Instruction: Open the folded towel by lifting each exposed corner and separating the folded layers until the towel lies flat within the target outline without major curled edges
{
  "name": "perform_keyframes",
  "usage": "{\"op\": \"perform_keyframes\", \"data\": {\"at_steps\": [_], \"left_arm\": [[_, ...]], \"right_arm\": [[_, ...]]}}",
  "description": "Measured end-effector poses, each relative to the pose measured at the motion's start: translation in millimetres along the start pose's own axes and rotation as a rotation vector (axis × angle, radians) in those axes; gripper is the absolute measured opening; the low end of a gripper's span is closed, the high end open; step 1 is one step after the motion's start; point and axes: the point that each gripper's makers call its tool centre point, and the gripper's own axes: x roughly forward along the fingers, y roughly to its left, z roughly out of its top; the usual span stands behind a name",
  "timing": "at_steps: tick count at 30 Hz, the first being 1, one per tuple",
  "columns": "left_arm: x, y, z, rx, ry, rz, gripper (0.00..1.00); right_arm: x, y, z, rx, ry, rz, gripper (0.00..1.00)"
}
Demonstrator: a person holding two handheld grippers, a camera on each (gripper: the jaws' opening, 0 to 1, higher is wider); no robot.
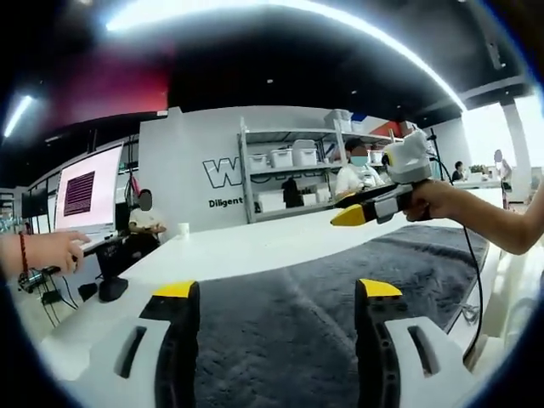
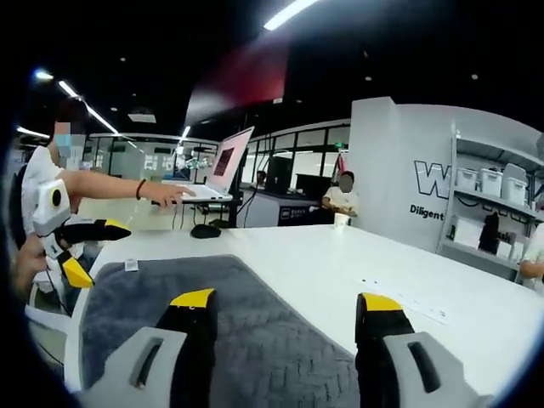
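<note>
Hovering spread over grey towel (image 1: 289, 323), both hand-held grippers; laptop (image 2: 223, 166) in right gripper view.

Dark grey fuzzy towel (image 1: 340, 297) (image 2: 212, 289), spread flat across the white table (image 1: 246, 251) (image 2: 340, 255).

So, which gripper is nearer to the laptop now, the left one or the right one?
Left. The left gripper hangs by the towel's end below the laptop; the right gripper hangs over the towel's far end, beside the shelves.
</note>
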Motion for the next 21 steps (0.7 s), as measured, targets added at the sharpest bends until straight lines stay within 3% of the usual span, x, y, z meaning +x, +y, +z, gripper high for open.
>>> {"op": "perform_keyframes", "data": {"at_steps": [21], "left_arm": [[9, -24.2, 5.6, 0.001, -0.001, -0.057, 0.75]], "right_arm": [[-68, -13, -5.3, -0.002, -0.016, -0.059, 0.67]]}}
